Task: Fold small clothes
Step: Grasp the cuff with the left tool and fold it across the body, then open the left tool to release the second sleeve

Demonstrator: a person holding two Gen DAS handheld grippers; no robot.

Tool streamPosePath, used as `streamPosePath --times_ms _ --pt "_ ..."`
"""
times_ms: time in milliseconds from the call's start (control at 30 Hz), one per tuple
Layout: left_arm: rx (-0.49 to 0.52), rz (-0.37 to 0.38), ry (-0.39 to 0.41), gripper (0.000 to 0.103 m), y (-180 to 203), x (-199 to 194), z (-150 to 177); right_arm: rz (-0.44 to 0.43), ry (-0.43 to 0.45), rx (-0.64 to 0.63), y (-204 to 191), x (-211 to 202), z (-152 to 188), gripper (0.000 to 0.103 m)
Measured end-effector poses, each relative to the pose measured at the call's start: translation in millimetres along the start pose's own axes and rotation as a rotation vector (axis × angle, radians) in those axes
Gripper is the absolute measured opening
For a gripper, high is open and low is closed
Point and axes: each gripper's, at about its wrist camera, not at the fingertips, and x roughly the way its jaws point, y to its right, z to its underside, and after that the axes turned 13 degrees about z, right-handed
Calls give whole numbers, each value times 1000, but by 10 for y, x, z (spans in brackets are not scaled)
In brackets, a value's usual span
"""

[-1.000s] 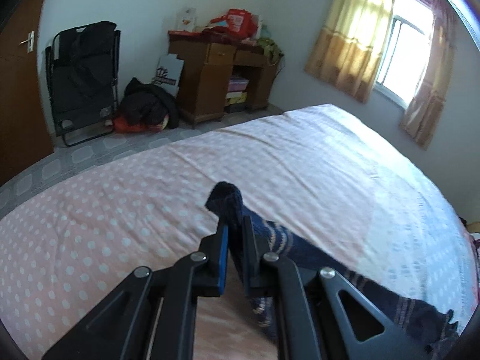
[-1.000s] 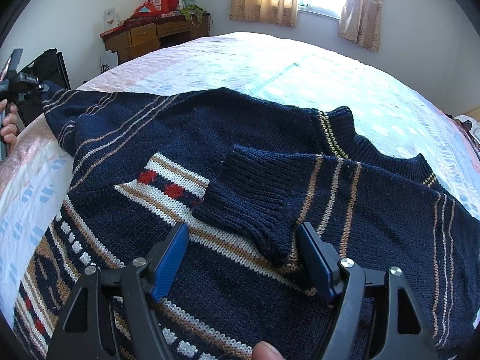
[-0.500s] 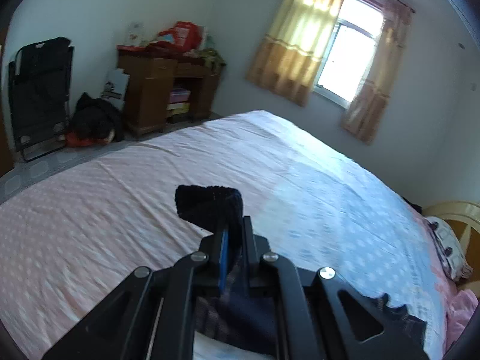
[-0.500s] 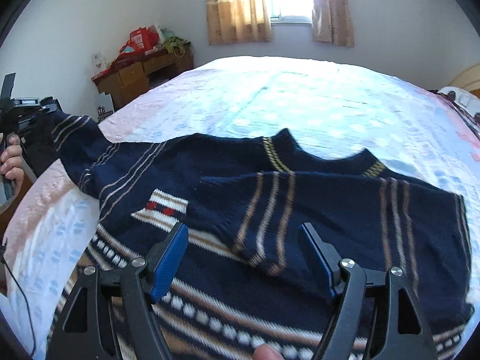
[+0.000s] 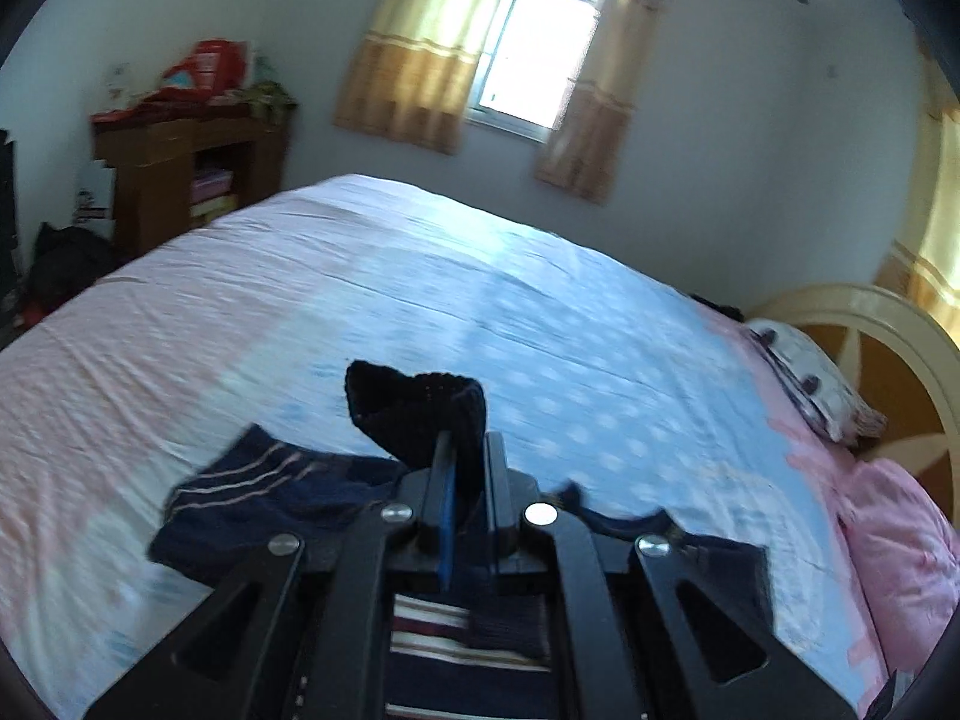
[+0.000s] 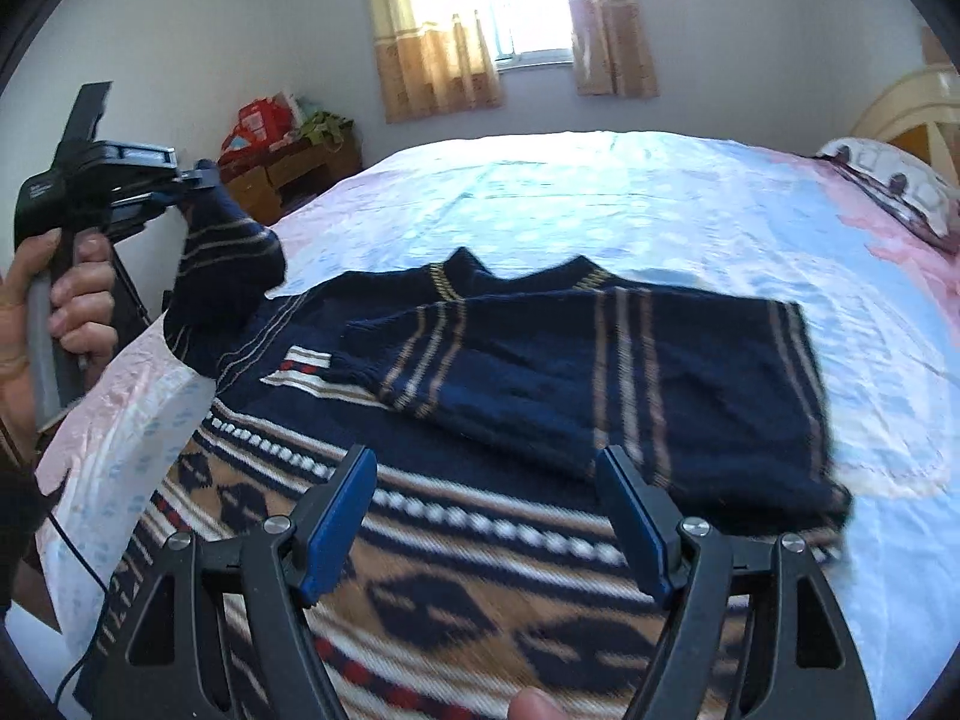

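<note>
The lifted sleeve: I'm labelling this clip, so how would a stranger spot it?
On the pink-and-blue dotted bedsheet lies a navy knitted sweater with tan stripes. At its left edge one sleeve rises off the bed, its cuff pinched in the left gripper; the other sleeve lies folded across the chest.

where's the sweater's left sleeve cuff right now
The cuff is pinched in the left gripper, lifted above the bed at the sweater's left edge, in the right wrist view's upper left.

Wrist views windowward (shared bed (image 5: 420,276))
</note>
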Motion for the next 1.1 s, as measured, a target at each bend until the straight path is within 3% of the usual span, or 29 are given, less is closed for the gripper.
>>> streamPosePath --times_ms 200,467,633,700,767,800,967,1100 --pt "53 76 -76 8 687 370 355 29 13 73 368 -181 187 76" --pt "149 62 -152 9 1204 838 789 43 1 116 569 -153 364 76" --pt "251 57 -193 28 1341 836 974 13 -23 169 702 -62 453 76" --pt "307 56 -174 44 1349 721 1008 7 -33 196 758 -28 483 76" --pt "375 44 -134 60 1286 559 1025 7 -46 222 816 9 513 76" --pt "413 -1 -105 69 1176 436 1033 8 -55 236 846 28 520 76" --pt "418 -172 -68 73 474 143 1041 7 -75 214 815 -5 441 76" --pt "284 -263 -97 74 -275 -11 1053 -25 -112 151 701 -22 221 76"
